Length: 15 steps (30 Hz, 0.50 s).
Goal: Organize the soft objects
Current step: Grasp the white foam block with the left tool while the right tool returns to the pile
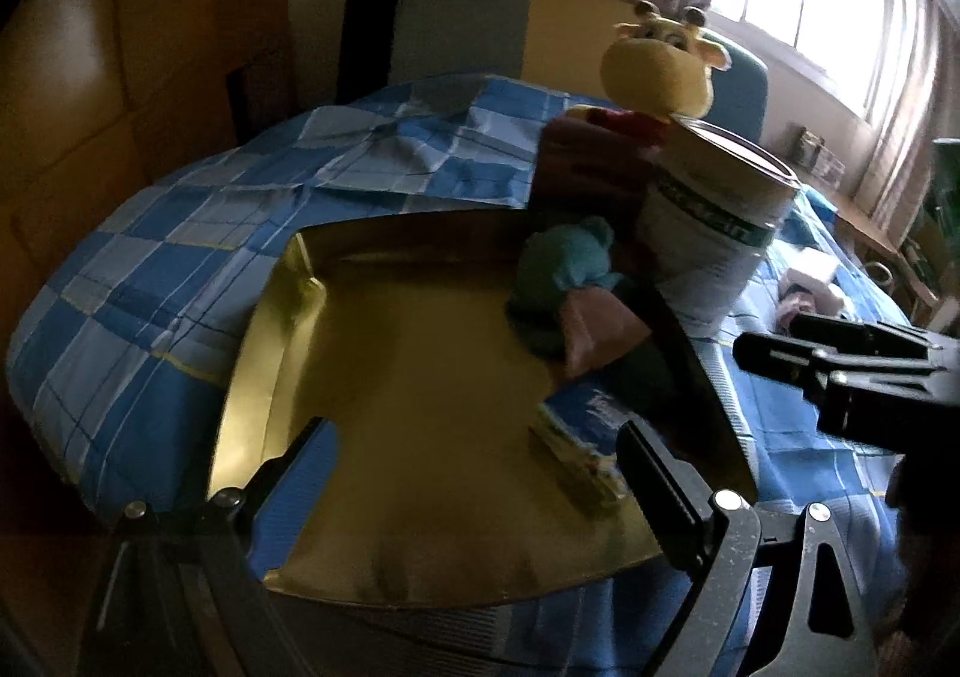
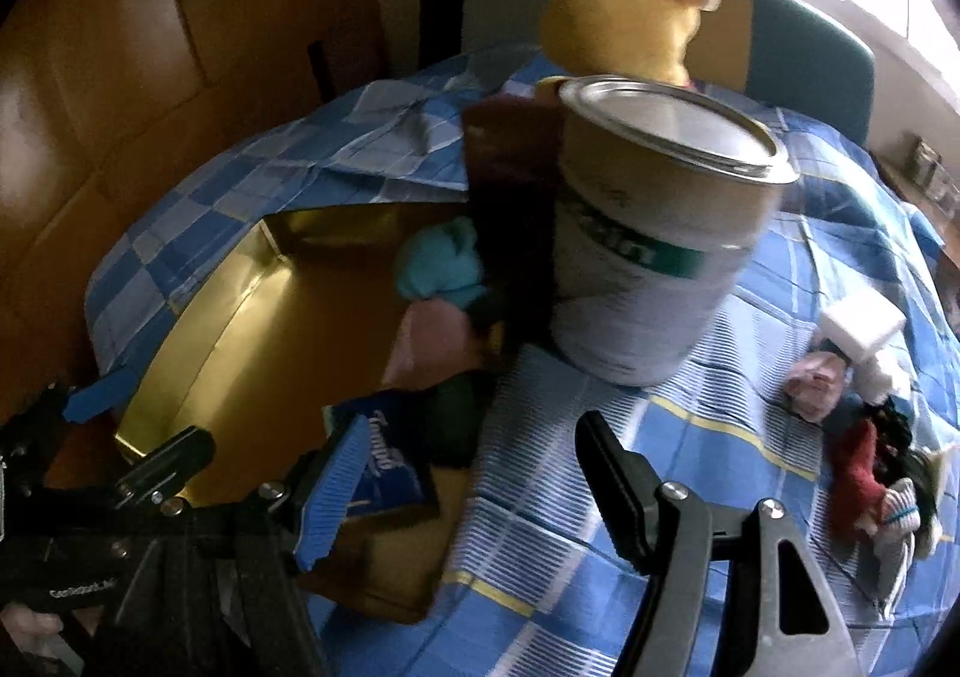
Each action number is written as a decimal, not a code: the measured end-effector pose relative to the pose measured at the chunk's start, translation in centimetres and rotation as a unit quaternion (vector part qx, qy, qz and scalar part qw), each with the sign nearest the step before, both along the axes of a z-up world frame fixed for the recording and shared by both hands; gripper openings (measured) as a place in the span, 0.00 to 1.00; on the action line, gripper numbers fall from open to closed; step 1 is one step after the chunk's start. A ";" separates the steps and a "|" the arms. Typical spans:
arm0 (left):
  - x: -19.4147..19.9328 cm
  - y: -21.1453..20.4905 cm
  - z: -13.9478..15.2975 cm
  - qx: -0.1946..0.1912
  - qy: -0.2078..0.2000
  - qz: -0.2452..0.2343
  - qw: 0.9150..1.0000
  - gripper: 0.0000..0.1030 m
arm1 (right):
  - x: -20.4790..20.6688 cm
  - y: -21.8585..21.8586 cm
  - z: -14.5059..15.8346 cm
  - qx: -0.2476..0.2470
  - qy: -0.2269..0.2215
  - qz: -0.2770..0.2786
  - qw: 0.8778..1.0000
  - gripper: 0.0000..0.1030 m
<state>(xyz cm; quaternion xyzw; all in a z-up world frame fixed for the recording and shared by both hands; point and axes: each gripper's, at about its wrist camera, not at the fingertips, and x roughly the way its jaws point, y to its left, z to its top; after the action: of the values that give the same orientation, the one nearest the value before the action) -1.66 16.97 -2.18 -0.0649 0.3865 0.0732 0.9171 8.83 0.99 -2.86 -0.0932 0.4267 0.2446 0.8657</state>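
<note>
A gold box [image 1: 264, 329] lies open on the blue checked bed cover. At its right side sit a teal soft toy [image 1: 564, 263], a pink cloth [image 1: 594, 335] and a blue tissue pack [image 1: 588, 437]. My left gripper [image 1: 480, 482] hangs open above the bare box floor and holds nothing. My right gripper [image 2: 474, 482] is open and empty above the cover, just right of the tissue pack [image 2: 390, 473]. The teal toy [image 2: 444, 263], pink cloth [image 2: 426, 341] and a dark green soft item [image 2: 456, 419] lie beyond it. More small soft items [image 2: 858, 437] are heaped to its right.
A tall tin can [image 2: 654, 251] stands on the cover beside the box, with a dark brown upright box [image 2: 510, 179] and a yellow giraffe plush [image 2: 624, 11] behind it. White foam blocks [image 2: 864, 329] lie by the heap. A wooden wardrobe fills the left, a window the far right.
</note>
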 end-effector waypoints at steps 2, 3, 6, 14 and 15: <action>0.0 -0.8 0.1 0.004 0.000 -0.010 1.000 0.91 | 0.1 -1.2 0.2 0.005 -0.002 -0.013 1.000 0.70; 0.0 -1.0 0.1 0.005 0.000 -0.014 1.000 0.91 | 0.2 -1.8 0.3 0.007 -0.003 -0.020 1.000 0.70; 0.1 -2.2 0.2 0.012 0.000 -0.029 1.000 0.91 | 0.5 -3.6 0.6 0.016 -0.005 -0.039 0.999 0.70; 0.5 -4.8 0.8 0.025 -0.003 -0.063 0.998 0.91 | 1.4 -9.7 1.2 0.018 -0.020 -0.105 0.994 0.70; 0.5 -5.2 0.8 0.027 -0.004 -0.068 0.997 0.91 | 1.5 -10.4 1.3 0.018 -0.023 -0.113 0.993 0.70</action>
<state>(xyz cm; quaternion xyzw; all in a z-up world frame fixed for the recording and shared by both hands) -1.15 11.80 -1.34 -0.0139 0.3844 0.0206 0.9228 10.33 -9.45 -1.55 -0.0346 0.4104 0.1501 0.8988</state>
